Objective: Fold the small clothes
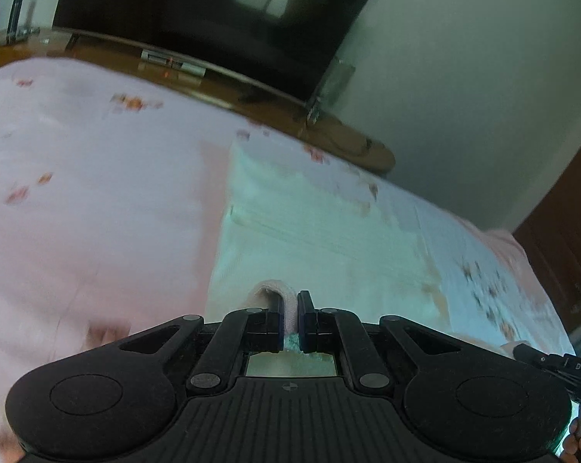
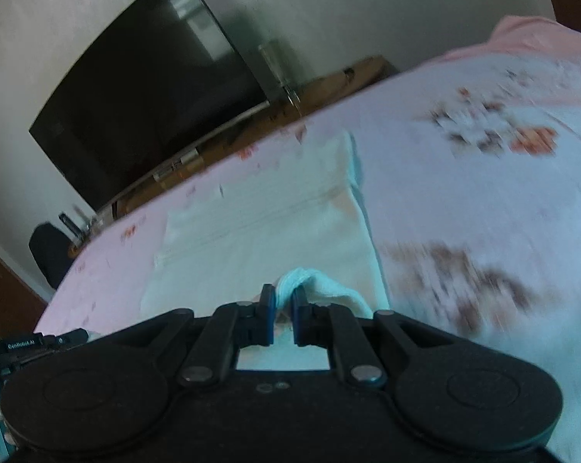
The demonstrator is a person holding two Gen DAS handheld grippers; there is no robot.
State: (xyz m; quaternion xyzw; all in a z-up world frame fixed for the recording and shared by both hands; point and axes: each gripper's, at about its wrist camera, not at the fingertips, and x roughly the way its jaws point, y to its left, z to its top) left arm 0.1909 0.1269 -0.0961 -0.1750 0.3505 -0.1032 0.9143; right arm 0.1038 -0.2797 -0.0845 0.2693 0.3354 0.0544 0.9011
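Note:
A small pale mint-white garment (image 1: pixel 321 239) lies spread on a pink floral bedsheet (image 1: pixel 97 200); it also shows in the right wrist view (image 2: pixel 267 231). My left gripper (image 1: pixel 289 305) is shut on a pinkish edge of the garment, pinched up between the pads. My right gripper (image 2: pixel 283 301) is shut on a bunched light-blue edge of the same garment at its near side. Both views are motion-blurred.
The bedsheet (image 2: pixel 463 177) covers a bed. Beyond its far edge stands a wooden TV cabinet (image 1: pixel 228 92) with a large dark TV (image 1: pixel 213 15) against a pale wall. The TV also shows in the right wrist view (image 2: pixel 143 92). A dark wooden door (image 1: pixel 568 254) is at right.

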